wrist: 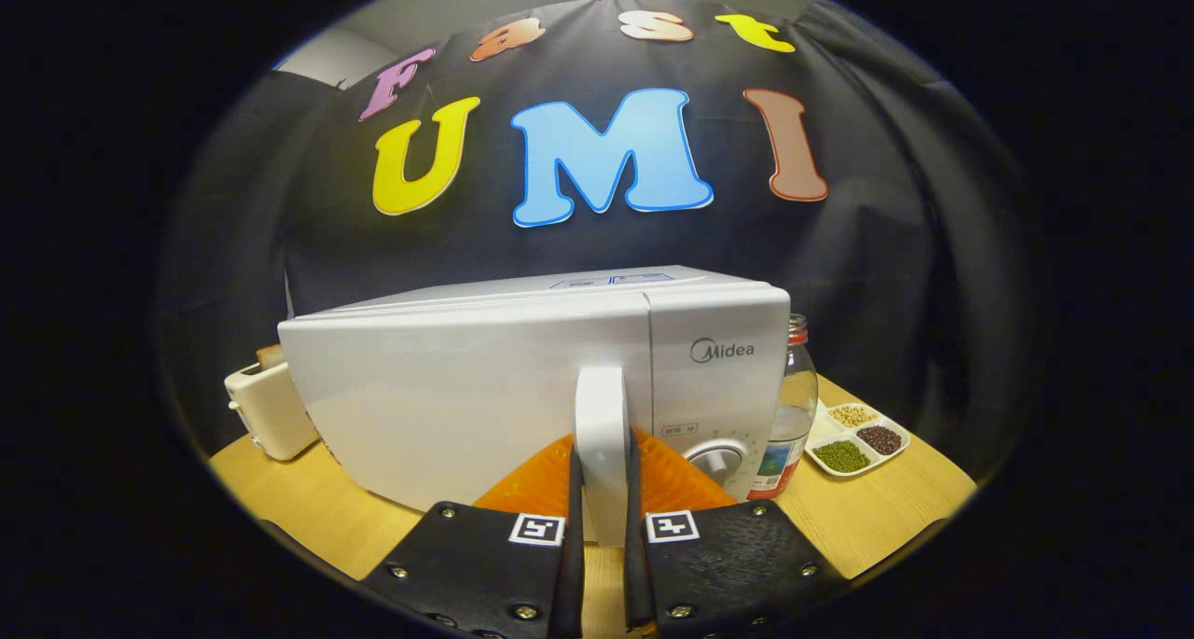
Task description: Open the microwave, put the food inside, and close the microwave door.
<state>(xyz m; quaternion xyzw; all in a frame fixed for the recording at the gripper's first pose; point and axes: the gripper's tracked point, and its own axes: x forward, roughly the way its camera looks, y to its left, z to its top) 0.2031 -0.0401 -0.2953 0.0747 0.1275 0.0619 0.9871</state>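
tool point(603, 490) clamped on microwave door handle point(602, 415)

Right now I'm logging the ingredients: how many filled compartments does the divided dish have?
3 in the divided dish right of the jar: pale beans at the back, dark beside them, green nearest. Gripper is shut on the door handle.

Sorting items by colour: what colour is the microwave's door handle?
White, like the microwave; the gripper is shut on the handle in the gripper view.

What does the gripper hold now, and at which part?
The gripper holds the microwave door by its upright handle, both jaws pressed on the handle's sides.
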